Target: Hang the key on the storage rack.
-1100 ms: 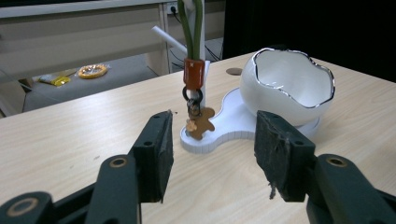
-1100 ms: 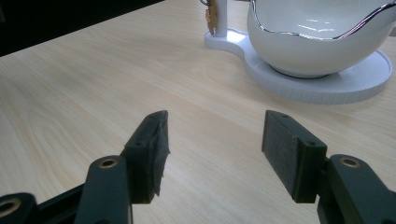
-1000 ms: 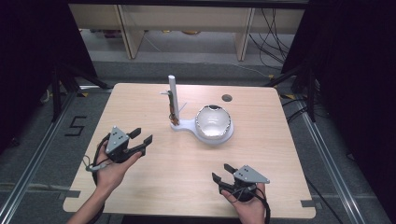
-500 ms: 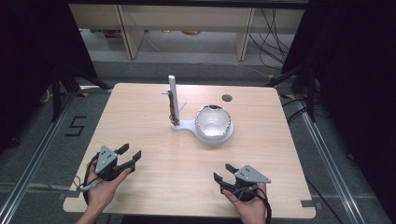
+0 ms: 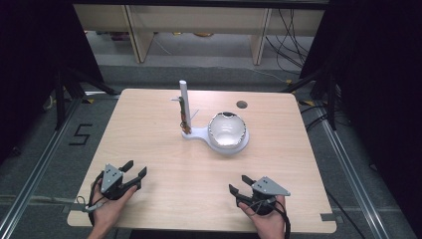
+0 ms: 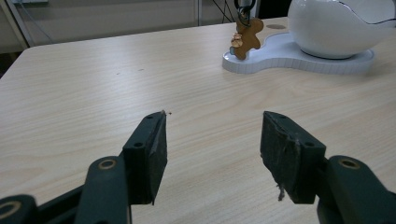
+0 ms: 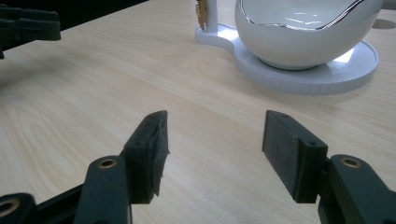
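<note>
While both tools sit low at the frame's bottom, left tool (image 5: 133, 175) has just been spreading, nothing between; right tool (image 5: 239, 185) spread, empty too. White egg-shaped bowl on its white stand (image 5: 228, 132) waits mid-counter (image 5: 149, 129). Best approach: level, slowly. Left gripper view reveals a brown gingerbread charm (image 6: 245, 39).
</note>
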`<state>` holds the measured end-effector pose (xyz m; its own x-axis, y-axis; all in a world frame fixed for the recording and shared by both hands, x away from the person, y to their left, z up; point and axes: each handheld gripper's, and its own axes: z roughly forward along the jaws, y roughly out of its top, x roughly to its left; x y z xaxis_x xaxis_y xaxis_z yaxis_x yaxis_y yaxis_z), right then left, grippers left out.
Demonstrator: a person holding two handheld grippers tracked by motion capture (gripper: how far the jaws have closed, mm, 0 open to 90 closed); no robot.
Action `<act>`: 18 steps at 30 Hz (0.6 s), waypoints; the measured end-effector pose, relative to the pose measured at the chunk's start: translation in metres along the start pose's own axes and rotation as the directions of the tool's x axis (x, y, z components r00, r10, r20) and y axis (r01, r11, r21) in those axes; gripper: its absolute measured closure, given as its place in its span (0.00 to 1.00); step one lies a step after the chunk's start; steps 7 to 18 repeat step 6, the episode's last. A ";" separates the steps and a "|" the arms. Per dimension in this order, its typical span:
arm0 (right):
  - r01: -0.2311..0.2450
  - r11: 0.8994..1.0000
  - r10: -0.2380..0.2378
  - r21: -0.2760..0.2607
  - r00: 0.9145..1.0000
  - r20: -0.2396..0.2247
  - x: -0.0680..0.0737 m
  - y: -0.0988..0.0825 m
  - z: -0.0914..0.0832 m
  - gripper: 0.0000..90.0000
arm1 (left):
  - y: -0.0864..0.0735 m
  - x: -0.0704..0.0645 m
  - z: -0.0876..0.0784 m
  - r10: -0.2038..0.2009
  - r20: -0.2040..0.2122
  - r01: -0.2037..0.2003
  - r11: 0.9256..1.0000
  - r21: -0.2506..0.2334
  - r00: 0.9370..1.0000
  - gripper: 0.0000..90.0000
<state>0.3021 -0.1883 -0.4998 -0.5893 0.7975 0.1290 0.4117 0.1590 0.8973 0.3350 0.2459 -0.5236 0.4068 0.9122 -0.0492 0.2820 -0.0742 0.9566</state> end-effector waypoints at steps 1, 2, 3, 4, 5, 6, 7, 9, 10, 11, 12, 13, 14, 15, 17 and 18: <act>0.028 1.000 -0.028 -0.009 1.000 -0.003 -0.003 0.000 0.001 0.46 | 0.000 0.000 -0.001 -0.003 -0.007 0.003 1.000 0.008 1.000 0.45; 0.042 0.999 -0.042 -0.011 0.999 -0.001 -0.004 0.000 0.001 0.46 | 0.000 0.000 -0.001 -0.003 -0.007 0.003 1.000 0.008 1.000 0.45; 0.030 1.000 -0.030 -0.007 1.000 0.000 -0.004 0.000 0.001 0.46 | 0.000 0.000 -0.001 -0.004 -0.009 0.004 1.000 0.013 1.000 0.45; 0.026 1.000 -0.026 -0.006 1.000 -0.002 -0.004 -0.001 0.000 0.46 | 0.000 0.000 -0.001 -0.004 -0.009 0.004 1.000 0.013 1.000 0.45; 0.026 1.000 -0.026 -0.006 1.000 -0.002 -0.004 -0.001 0.000 0.46 | 0.000 0.000 -0.001 -0.004 -0.010 0.005 1.000 0.014 1.000 0.45; 0.027 1.000 -0.027 -0.005 1.000 -0.008 -0.005 -0.001 0.000 0.46 | 0.000 0.000 0.000 -0.008 -0.007 0.008 1.000 0.007 1.000 0.45; 0.027 1.000 -0.027 -0.005 1.000 -0.008 -0.005 -0.001 0.000 0.46 | 0.000 0.000 0.000 -0.008 -0.007 0.008 1.000 0.007 1.000 0.45; 0.027 1.000 -0.027 -0.005 1.000 -0.008 -0.005 -0.001 0.000 0.46 | 0.000 0.000 0.000 -0.008 -0.007 0.008 1.000 0.007 1.000 0.45; 0.027 1.000 -0.027 -0.005 1.000 -0.008 -0.005 -0.001 0.000 0.46 | 0.000 0.000 0.000 -0.008 -0.007 0.008 1.000 0.007 1.000 0.45; 0.027 1.000 -0.027 -0.005 1.000 -0.008 -0.005 -0.001 0.000 0.46 | 0.000 0.000 0.000 -0.008 -0.007 0.008 1.000 0.007 1.000 0.45; 0.027 1.000 -0.027 -0.005 1.000 -0.008 -0.005 -0.001 0.000 0.46 | 0.000 0.000 0.000 -0.008 -0.007 0.008 1.000 0.007 1.000 0.45; 0.027 1.000 -0.027 -0.005 1.000 -0.008 -0.005 -0.001 0.000 0.46 | 0.000 0.000 0.000 -0.008 -0.007 0.008 1.000 0.007 1.000 0.45; 0.027 1.000 -0.027 -0.005 1.000 -0.008 -0.005 -0.001 0.000 0.46 | 0.000 0.000 0.000 -0.008 -0.007 0.008 1.000 0.007 1.000 0.45; 0.027 1.000 -0.027 -0.005 1.000 -0.008 -0.005 -0.001 0.000 0.46 | 0.000 0.000 0.000 -0.008 -0.007 0.008 1.000 0.007 1.000 0.45; 0.027 1.000 -0.027 -0.005 1.000 -0.008 -0.005 -0.001 0.000 0.46 | 0.000 0.000 0.000 -0.008 -0.007 0.008 1.000 0.007 1.000 0.45; 0.027 1.000 -0.027 -0.005 1.000 -0.008 -0.005 -0.001 0.000 0.46 | 0.000 0.000 0.000 -0.008 -0.007 0.008 1.000 0.007 1.000 0.45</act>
